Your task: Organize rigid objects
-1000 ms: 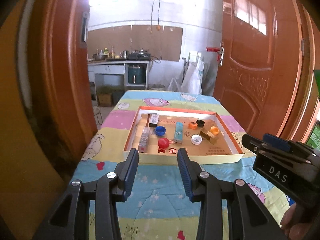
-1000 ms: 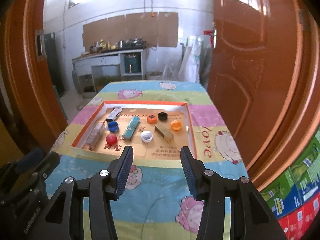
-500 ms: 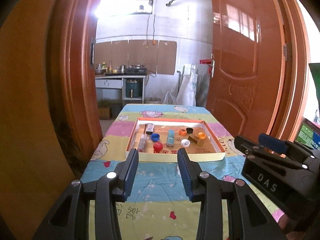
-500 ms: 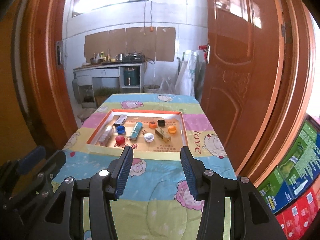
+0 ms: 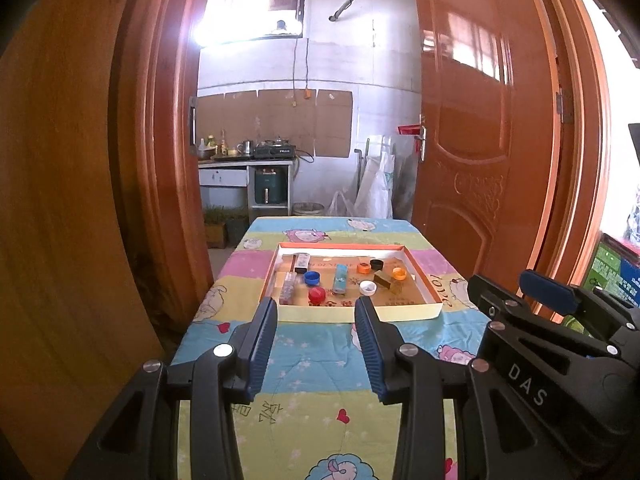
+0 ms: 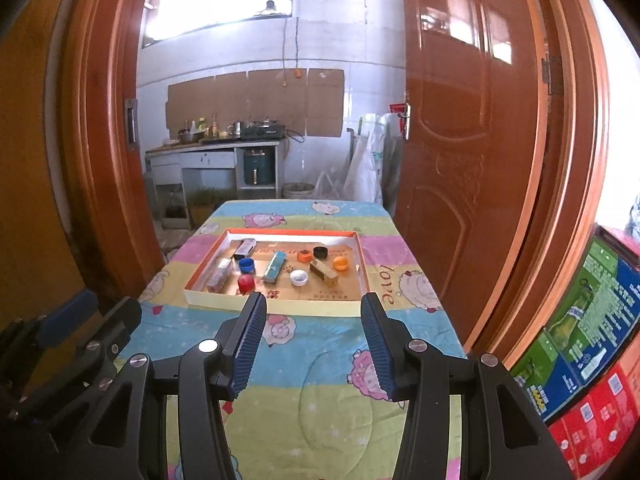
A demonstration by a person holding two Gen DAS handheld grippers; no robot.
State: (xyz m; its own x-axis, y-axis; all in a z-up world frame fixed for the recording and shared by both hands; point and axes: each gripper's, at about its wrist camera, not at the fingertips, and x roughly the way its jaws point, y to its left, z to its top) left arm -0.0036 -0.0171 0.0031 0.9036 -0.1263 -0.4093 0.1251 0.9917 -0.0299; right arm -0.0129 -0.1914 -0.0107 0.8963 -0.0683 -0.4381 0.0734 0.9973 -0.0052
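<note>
In the tray (image 5: 416, 311) on your worktop (image 5: 320, 364) lie six bottle caps and four small boxes, while both grippers' fingers (image 5: 262, 344) hang half open, empty, well short of it.

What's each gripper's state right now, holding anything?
Left gripper: open, nothing between the fingers, short of the tray.
Right gripper: open, empty, also short of the tray.
</note>
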